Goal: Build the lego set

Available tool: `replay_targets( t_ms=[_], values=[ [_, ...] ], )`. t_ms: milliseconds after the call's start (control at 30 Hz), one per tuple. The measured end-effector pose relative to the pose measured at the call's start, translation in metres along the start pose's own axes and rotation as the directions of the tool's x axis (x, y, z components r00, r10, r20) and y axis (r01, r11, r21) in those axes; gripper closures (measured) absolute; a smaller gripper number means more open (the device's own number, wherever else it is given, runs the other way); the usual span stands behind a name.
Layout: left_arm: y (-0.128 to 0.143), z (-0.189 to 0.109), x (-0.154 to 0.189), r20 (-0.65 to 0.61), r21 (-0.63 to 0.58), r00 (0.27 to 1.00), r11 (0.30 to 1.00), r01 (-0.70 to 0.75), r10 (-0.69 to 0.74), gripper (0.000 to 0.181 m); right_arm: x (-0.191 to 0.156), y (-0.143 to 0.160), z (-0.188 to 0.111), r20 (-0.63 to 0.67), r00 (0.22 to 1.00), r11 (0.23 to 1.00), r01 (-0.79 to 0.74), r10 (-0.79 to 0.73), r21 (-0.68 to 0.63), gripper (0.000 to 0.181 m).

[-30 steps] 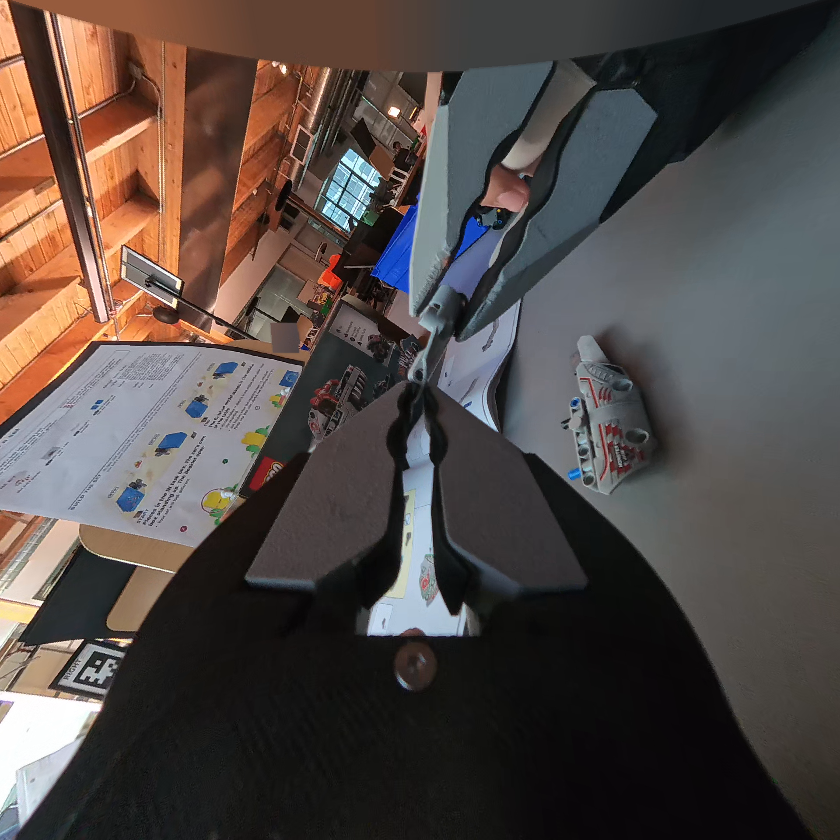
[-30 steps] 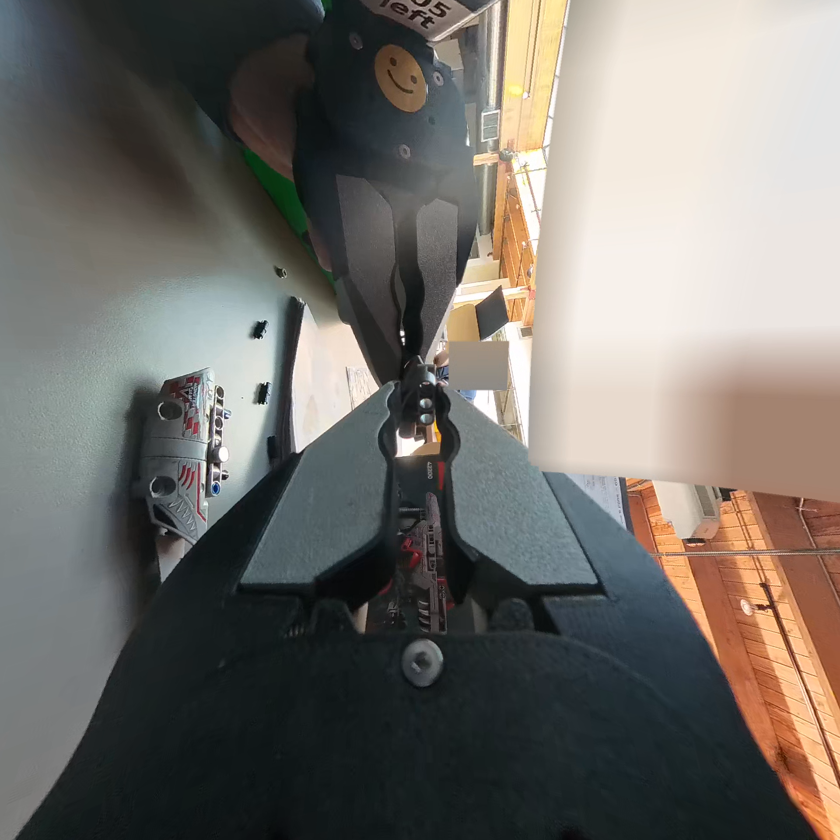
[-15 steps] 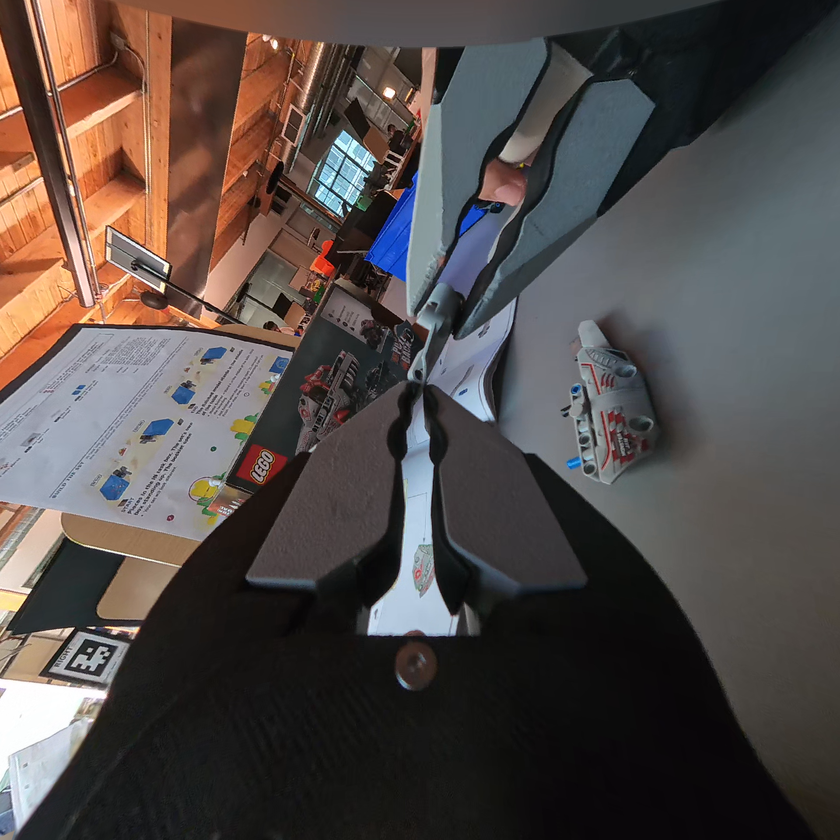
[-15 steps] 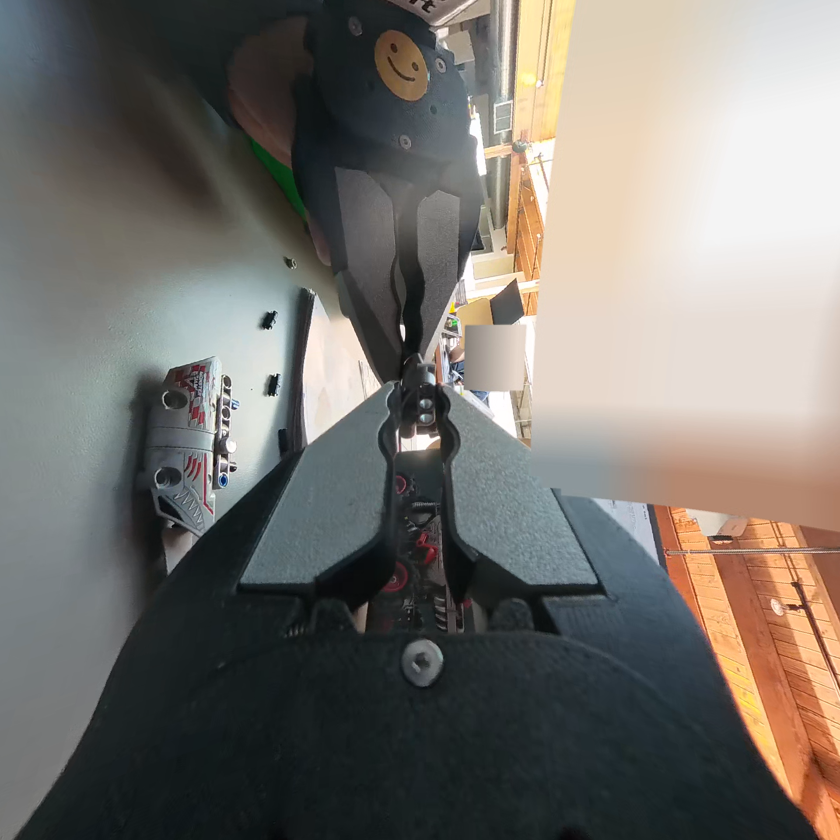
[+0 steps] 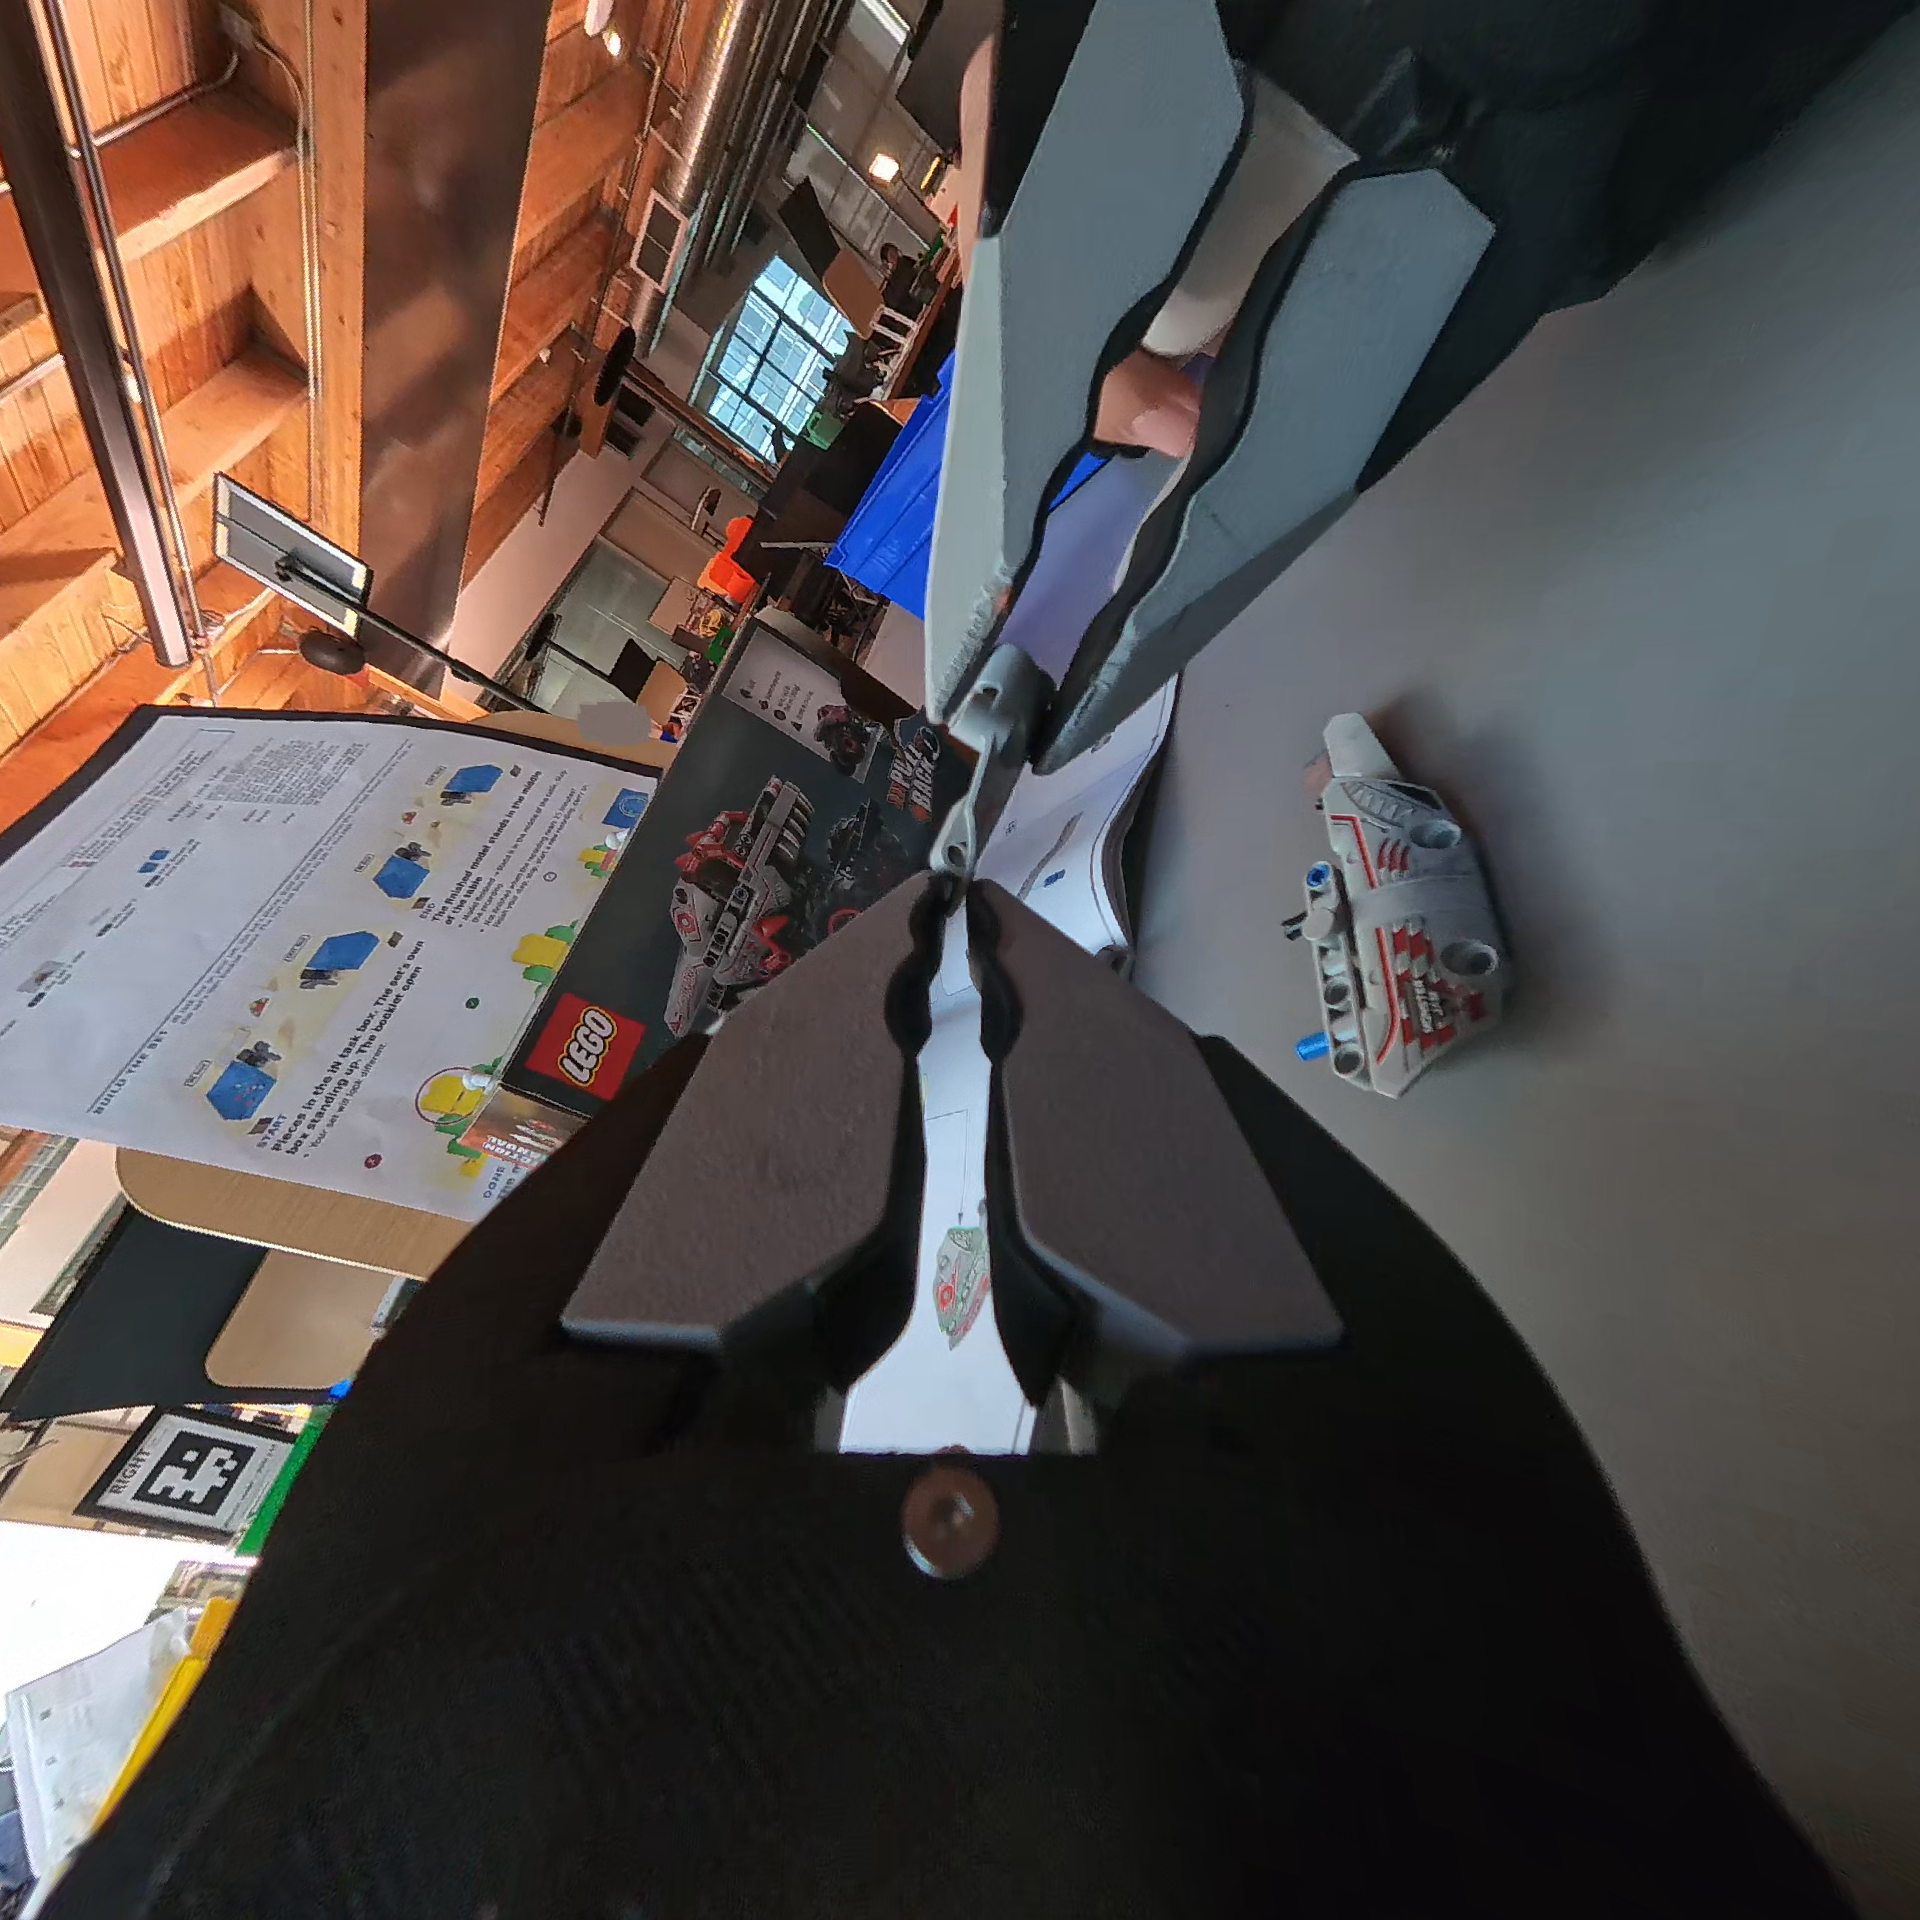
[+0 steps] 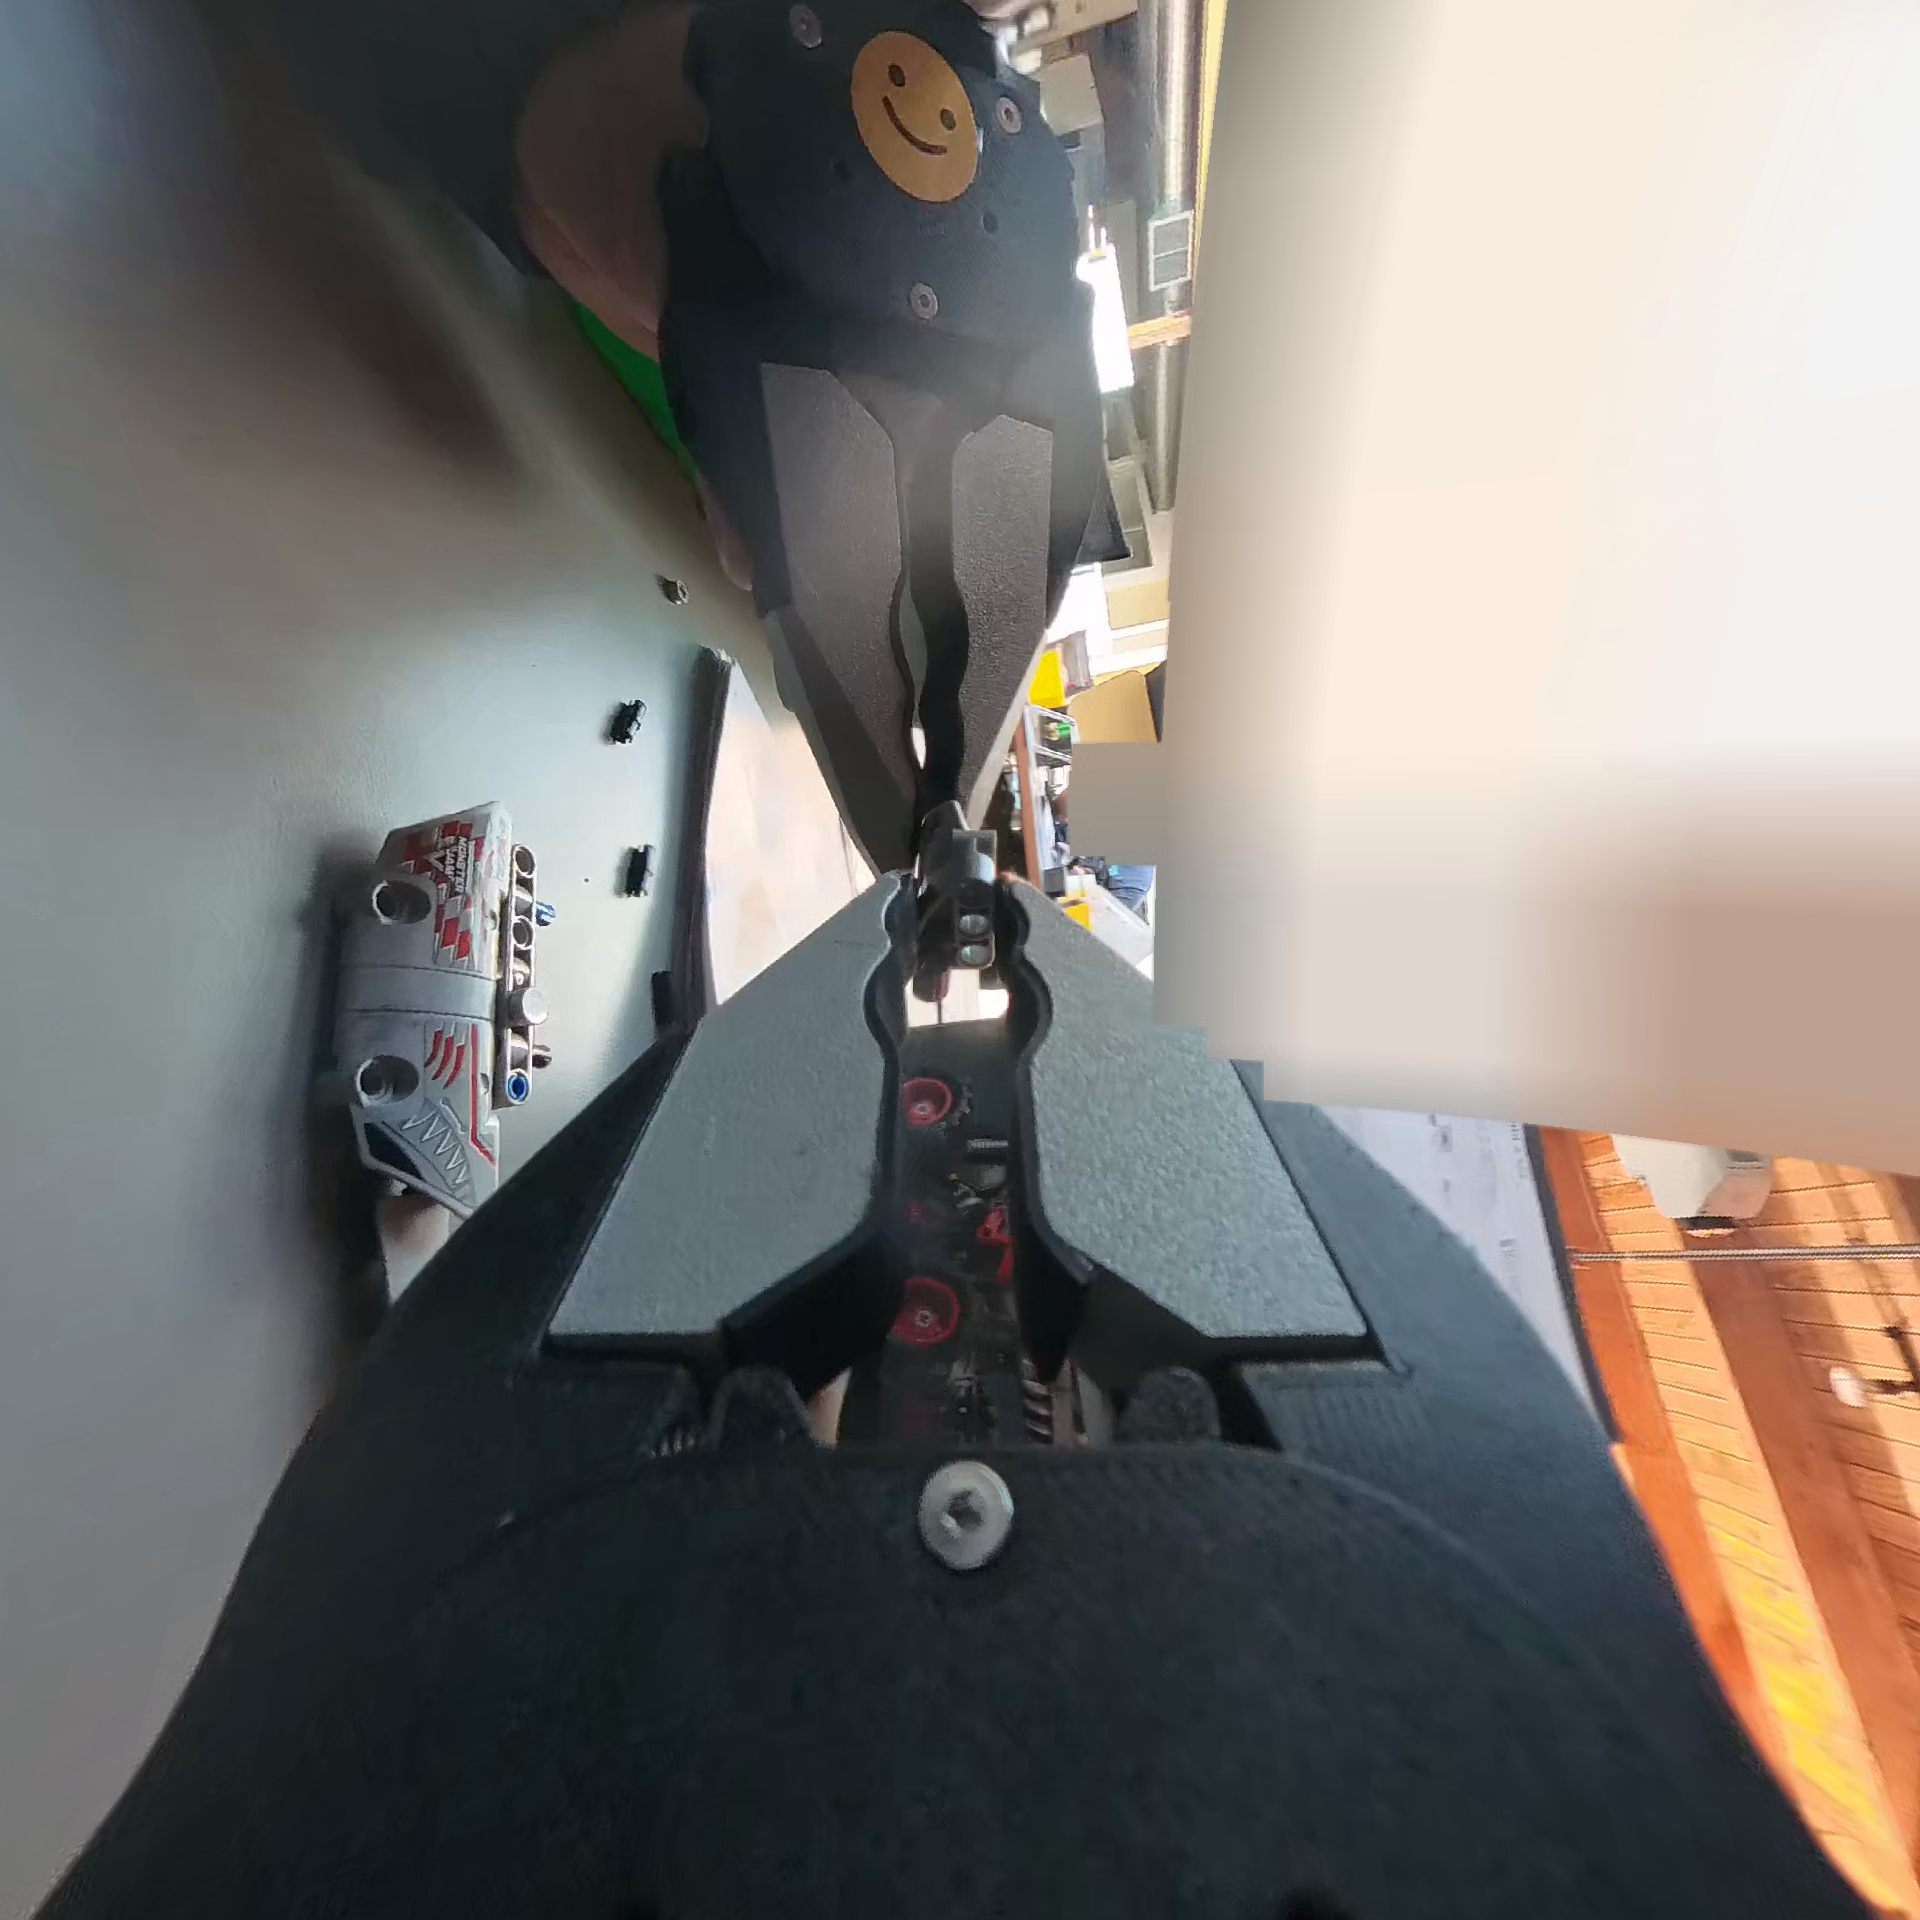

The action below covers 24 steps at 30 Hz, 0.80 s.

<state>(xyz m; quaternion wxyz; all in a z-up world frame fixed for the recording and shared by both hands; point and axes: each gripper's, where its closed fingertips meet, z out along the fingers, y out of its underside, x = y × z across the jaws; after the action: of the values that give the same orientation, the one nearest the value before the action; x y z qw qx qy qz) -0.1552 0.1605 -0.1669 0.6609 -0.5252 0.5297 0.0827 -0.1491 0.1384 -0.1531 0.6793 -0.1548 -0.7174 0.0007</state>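
since both cameras are tipped sideways and the grippers meet tip to tip, a lot of what matters is tucked away. the small grey lego piece is mostly swallowed by the two sets of fingers, so its full shape is hard to make out. from the left wrist view it looks like a thin light grey connector with a narrower end, held up in the air above the table. from the right wrist view it reads darker, with two little round holes.

the right gripper is squeezed onto the fat end of that piece. the left gripper has its tips pinched nearly together at the thin end, but whether they really bite it i can't tell.

off to the side, well apart from the grippers, the half-built grey body with red and white stickers and blue pins lies flat on the table. a few tiny black pins sit loose near it. the set's box and an open instruction booklet are partly blocked by the fingers. a big blurred patch covers much of the right wrist view.
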Motion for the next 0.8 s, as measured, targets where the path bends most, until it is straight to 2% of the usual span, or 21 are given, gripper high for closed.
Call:
replay_targets(
  t_ms=[167,300,800],
  values=[
    [0.002,0.001,0.0,-0.015,-0.007,0.997,0.997,0.072,-0.072,0.181,0.001,0.009,0.002,0.042,0.991,0.991,-0.13,0.129,0.011,0.171],
    [0.006,0.002,0.001,-0.021,-0.03,0.997,0.997,0.073,-0.074,0.181,-0.001,0.015,0.004,0.068,0.981,0.984,-0.18,0.179,0.003,0.17],
    [0.008,0.003,0.002,-0.023,-0.043,0.998,0.997,0.061,-0.062,0.181,-0.003,0.017,0.004,0.064,0.989,0.991,-0.137,0.137,-0.002,0.17]
  ],
)
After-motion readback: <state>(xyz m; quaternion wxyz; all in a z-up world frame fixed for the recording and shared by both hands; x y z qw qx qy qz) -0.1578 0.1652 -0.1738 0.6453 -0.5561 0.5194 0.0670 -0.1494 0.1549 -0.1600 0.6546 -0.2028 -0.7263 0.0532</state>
